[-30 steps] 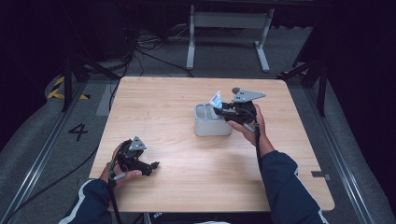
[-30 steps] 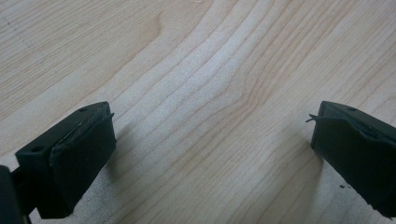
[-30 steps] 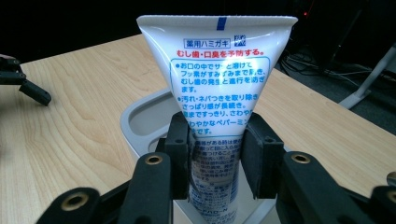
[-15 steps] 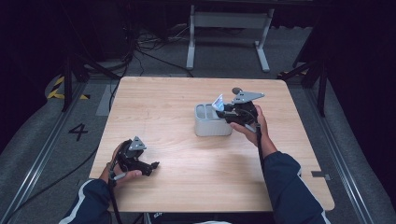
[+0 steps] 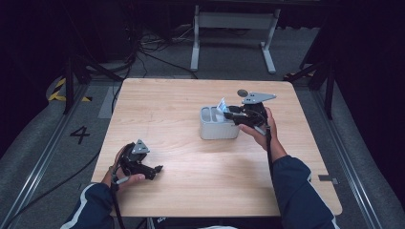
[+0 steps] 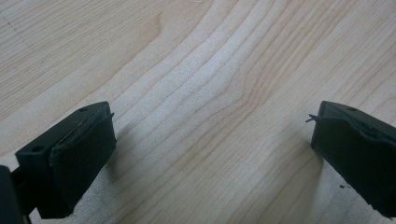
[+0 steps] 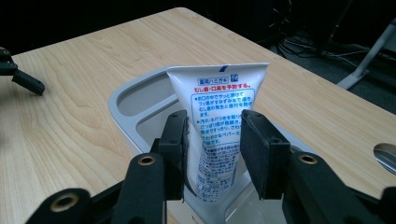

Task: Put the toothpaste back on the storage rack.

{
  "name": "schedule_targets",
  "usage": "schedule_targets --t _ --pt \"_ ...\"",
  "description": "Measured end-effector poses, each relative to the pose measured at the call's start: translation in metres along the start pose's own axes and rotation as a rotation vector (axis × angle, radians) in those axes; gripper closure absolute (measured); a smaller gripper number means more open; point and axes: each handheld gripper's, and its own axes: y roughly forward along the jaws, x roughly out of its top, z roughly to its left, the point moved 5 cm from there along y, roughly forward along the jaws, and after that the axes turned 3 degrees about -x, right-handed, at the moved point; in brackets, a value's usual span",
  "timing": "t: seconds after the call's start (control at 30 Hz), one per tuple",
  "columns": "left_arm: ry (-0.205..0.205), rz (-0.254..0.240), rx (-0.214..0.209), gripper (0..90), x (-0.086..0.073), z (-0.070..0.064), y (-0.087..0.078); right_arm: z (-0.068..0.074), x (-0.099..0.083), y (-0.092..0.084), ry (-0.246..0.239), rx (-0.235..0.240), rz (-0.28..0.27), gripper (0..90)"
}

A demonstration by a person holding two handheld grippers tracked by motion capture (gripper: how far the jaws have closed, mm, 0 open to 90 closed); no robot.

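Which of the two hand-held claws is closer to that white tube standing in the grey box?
The right gripper: its jaws stand on either side of the tube, which sits in the grey box. The left gripper rests open over bare table, far off near the front-left.

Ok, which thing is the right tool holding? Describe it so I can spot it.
On the wooden table find the grey container right of centre. Standing in it, between the right tool's jaws, is a white tube, flat crimped end up, with blue and red print.
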Motion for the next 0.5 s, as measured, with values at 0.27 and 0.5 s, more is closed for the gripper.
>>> schedule_targets --t 0.27,0.5 --pt "-0.001 0.0 -0.001 0.2 0.0 0.0 0.0 -0.002 0.0 -0.005 0.002 -0.01 0.001 58.9" --pt "0.0 0.0 0.0 0.2 0.0 0.0 0.0 -0.003 0.001 -0.012 -0.008 -0.029 0.002 55.3"
